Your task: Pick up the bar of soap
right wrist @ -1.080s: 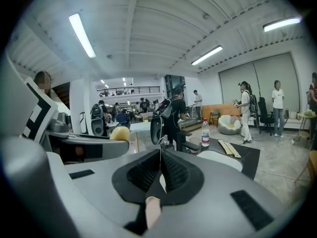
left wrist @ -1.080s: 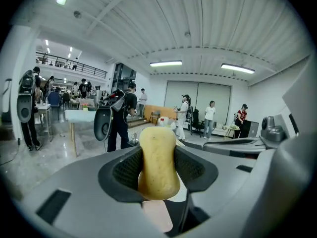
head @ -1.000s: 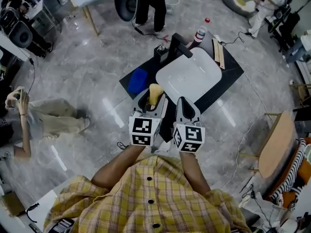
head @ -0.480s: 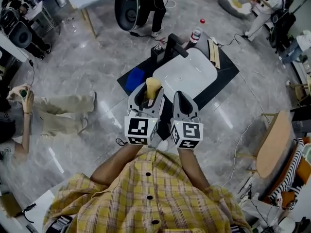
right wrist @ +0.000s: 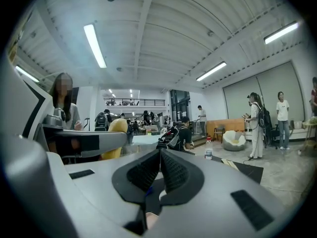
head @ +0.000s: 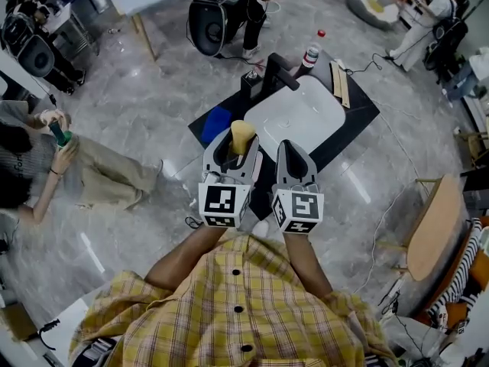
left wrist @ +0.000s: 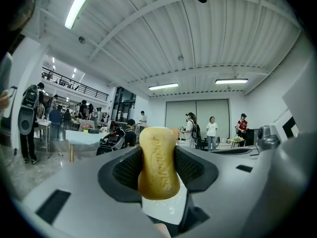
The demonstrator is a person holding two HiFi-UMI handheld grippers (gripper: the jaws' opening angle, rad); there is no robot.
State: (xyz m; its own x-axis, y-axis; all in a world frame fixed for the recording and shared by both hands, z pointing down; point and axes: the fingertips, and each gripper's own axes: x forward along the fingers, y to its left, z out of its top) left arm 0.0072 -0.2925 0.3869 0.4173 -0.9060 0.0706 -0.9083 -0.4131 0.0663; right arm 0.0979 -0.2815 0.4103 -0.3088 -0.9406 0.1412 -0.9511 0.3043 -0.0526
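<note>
The left claw [head: 234,148] is gripping the bar of soap [left wrist: 158,162] between its ribbed black pads [left wrist: 128,170], which are pressing in on the bar's narrow waist from both sides. The soap is showing as a matt, tan-yellow block with rounded ends and raised lettering running down its face; it is standing upright, its top poking out above the smooth grey claw shells and its lower end hanging just over a wet white surface. The right claw [right wrist: 159,168] is sitting clenched, its two ridged black pads meeting edge to edge with nothing between them. In the head view both claws are being held side by side near the person's chest, each one carrying a cube with square black-and-white markers, and the soap is riding in the air, well apart from the glossy white basin [head: 306,121] beyond it. That basin, a rounded rectangle, is resting on a flat black counter [head: 361,105] next to an angular black tap [head: 278,70]. What is looking like a blue sponge [head: 216,125] is lying on the counter's left end, though the view is too small to be sure, and a clear bottle with a red cap [head: 310,53] is standing at the far edge above the polished grey marble floor [head: 145,121]
</note>
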